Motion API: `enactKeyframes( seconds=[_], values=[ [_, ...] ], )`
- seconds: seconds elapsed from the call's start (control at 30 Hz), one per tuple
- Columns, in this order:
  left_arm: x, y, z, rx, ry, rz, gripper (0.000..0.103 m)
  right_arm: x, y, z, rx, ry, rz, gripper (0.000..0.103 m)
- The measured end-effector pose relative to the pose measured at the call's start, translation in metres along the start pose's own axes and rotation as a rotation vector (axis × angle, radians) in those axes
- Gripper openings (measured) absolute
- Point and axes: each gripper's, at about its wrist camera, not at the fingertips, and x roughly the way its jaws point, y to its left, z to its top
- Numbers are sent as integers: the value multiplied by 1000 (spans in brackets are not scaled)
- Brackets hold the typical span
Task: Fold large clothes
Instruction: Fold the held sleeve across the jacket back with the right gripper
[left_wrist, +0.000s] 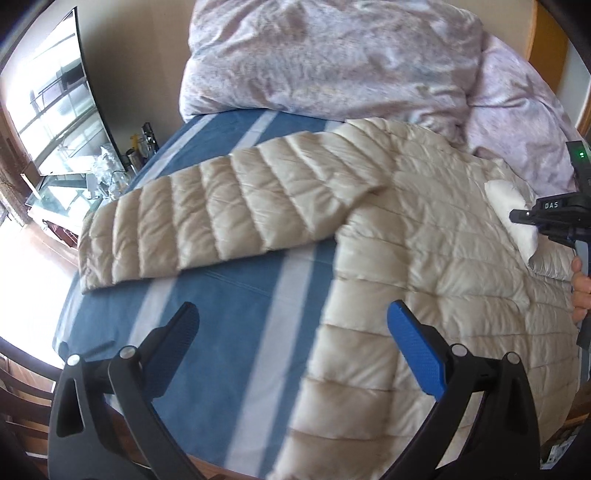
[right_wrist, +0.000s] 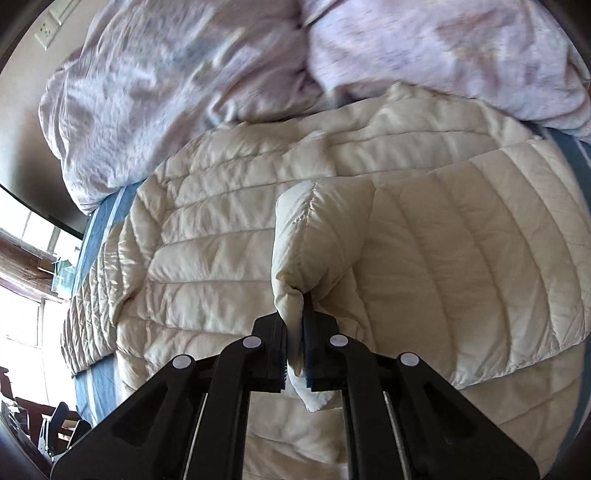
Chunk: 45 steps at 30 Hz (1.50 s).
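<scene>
Left wrist view: a cream quilted jacket (left_wrist: 424, 266) is seen spread flat on a bed covered by a blue sheet with pale stripes (left_wrist: 236, 317), with one sleeve (left_wrist: 221, 218) stretched out sideways to the left across the sheet. The left gripper (left_wrist: 291, 325) is held above the sheet beside the jacket's lower edge, its jaws spread wide apart with nothing between them; one blue pad (left_wrist: 417, 347) is seen over the jacket fabric and the other dark pad over the sheet. A crumpled pale lilac duvet (left_wrist: 325, 55) is piled at the far end of the bed, touching the jacket's upper edge. At the right border, part of the right gripper (left_wrist: 554, 218) is visible with a bit of the person's hand (left_wrist: 581, 299) on its handle. A television (left_wrist: 48, 96) and a cluttered glass stand are seen to the left of the bed. Right wrist view: the right gripper (right_wrist: 294, 343) is closed on the jacket's other sleeve (right_wrist: 317, 236), whose cuff end is pinched between the jaws and raised above the jacket body (right_wrist: 207, 251). The duvet (right_wrist: 184, 85) is seen beyond it.
</scene>
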Motion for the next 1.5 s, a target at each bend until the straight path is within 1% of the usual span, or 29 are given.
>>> enactKeyframes(
  seconds=[0.1,0.17,0.2,0.23,0.27,0.3,0.33,0.43,0.47,0.53,0.57,0.63,0.73,0.83,0.93,1.07,1.13,1.23,1.4,1.5],
  values=[
    [2,14,4,-10,0,0,101,13,19,2,-5,13,-1,7],
    [4,19,5,-16,3,-1,101,22,32,2,-26,42,1,10],
    [6,22,6,-20,4,-2,101,26,39,1,-40,62,3,14],
    [7,26,7,-24,5,-3,101,28,43,2,-53,82,16,26],
    [9,29,8,-26,7,-3,101,27,46,2,-61,89,30,33],
    [10,32,9,-27,9,-3,101,23,49,3,-65,81,45,46],
    [12,35,9,-29,10,-3,101,16,50,5,-67,60,62,53],
    [15,43,11,-36,13,1,101,-3,50,15,-54,-4,102,54],
    [16,45,12,-39,13,3,101,-12,47,19,-43,-39,104,54],
    [18,51,13,-47,13,8,101,-23,36,26,-16,-95,65,54],
    [20,54,14,-51,13,11,101,-24,30,28,1,-101,44,54],
    [22,60,15,-60,15,19,101,-14,14,27,43,-84,-17,52],
    [26,69,16,-71,23,30,101,8,0,21,53,-34,-93,49],
    [30,76,17,-77,31,41,101,26,-4,16,57,2,-126,49],
    [31,80,18,-80,35,50,101,36,1,13,43,16,-154,50],
    [33,88,18,-90,41,65,101,50,12,7,25,38,-187,58],
    [35,95,19,-104,45,74,101,60,22,0,-28,46,-248,59],
    [37,108,20,-130,52,82,101,68,37,-8,-102,23,-325,60],
    [45,140,24,-217,79,76,101,66,39,-10,-107,19,-321,60],
    [48,160,28,-264,79,87,101,65,37,-9,-120,26,-314,60]
  ],
)
